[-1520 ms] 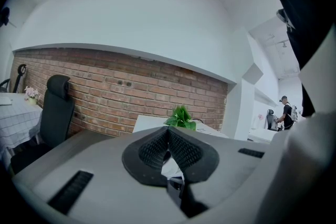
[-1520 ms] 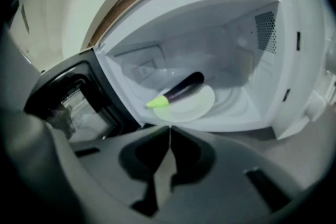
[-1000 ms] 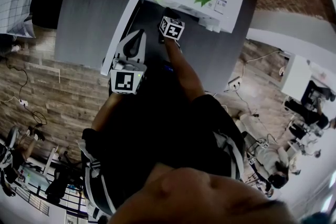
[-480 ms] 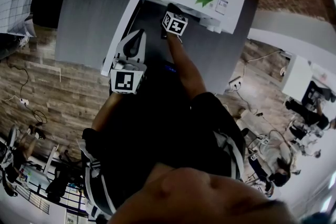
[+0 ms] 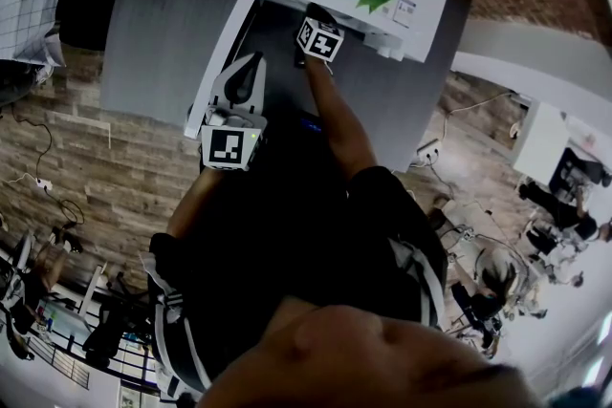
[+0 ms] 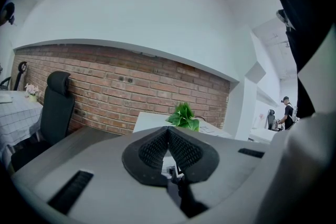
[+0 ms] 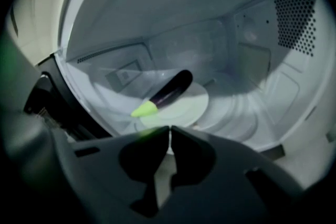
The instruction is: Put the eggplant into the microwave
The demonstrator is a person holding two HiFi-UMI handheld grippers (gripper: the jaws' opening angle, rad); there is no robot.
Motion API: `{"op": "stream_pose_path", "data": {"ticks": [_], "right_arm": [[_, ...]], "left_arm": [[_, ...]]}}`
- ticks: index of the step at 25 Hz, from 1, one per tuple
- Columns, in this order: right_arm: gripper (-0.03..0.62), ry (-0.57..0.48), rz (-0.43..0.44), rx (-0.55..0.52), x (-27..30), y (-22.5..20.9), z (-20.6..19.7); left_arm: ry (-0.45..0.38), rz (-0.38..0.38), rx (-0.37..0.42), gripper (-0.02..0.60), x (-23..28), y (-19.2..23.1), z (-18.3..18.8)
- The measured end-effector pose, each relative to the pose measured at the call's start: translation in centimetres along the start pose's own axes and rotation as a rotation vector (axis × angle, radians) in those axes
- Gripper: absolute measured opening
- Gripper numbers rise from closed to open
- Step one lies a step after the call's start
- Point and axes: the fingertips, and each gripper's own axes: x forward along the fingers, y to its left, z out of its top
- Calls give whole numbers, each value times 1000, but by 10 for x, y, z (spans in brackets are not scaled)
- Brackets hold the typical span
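The eggplant (image 7: 168,93) lies on the turntable (image 7: 197,103) inside the microwave (image 7: 252,50). The right gripper (image 7: 169,129) sits just before it, jaws closed and empty. The left gripper (image 6: 168,129) is likewise closed on nothing. A careless withdrawal could clip the eggplant's green tip and roll it off the plate.

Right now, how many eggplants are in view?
1. The eggplant lies on the round plate inside the microwave, just beyond the shut right gripper, untouched. No other shows in any view.
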Motion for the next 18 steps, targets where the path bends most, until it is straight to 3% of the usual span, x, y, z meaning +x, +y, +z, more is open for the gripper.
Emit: {"op": "stream_pose_path", "data": {"ticks": [18], "right_arm": [[37,-36,47,20,-65,-13,-11]], "left_arm": [[-32,-28,24,35,-26,-33,6]]}}
